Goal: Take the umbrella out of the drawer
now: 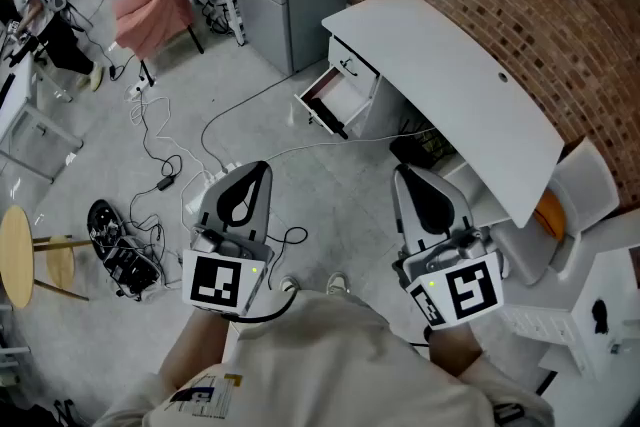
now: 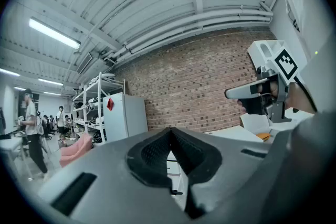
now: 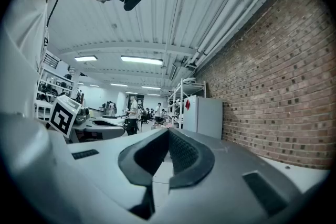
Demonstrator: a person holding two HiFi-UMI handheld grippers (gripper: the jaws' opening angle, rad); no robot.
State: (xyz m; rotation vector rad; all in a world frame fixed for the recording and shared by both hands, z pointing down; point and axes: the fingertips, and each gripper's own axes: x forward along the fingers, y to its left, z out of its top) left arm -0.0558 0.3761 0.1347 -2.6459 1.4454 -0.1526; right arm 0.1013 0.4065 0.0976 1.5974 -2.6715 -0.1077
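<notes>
Here, nearest the person, the left claw [image 1: 258,171] and the right claw [image 1: 402,173] are held level side by side above the floor [image 1: 320,205]. Each has its jaws pressed together with nothing between them. Farther off, well apart from both claws, a drawer [image 1: 338,101] stands pulled out under the left end of the white worktop [image 1: 450,80]. A dark shape [image 1: 334,124] lies at the drawer's near front edge. Whether that is the umbrella cannot be told.
</notes>
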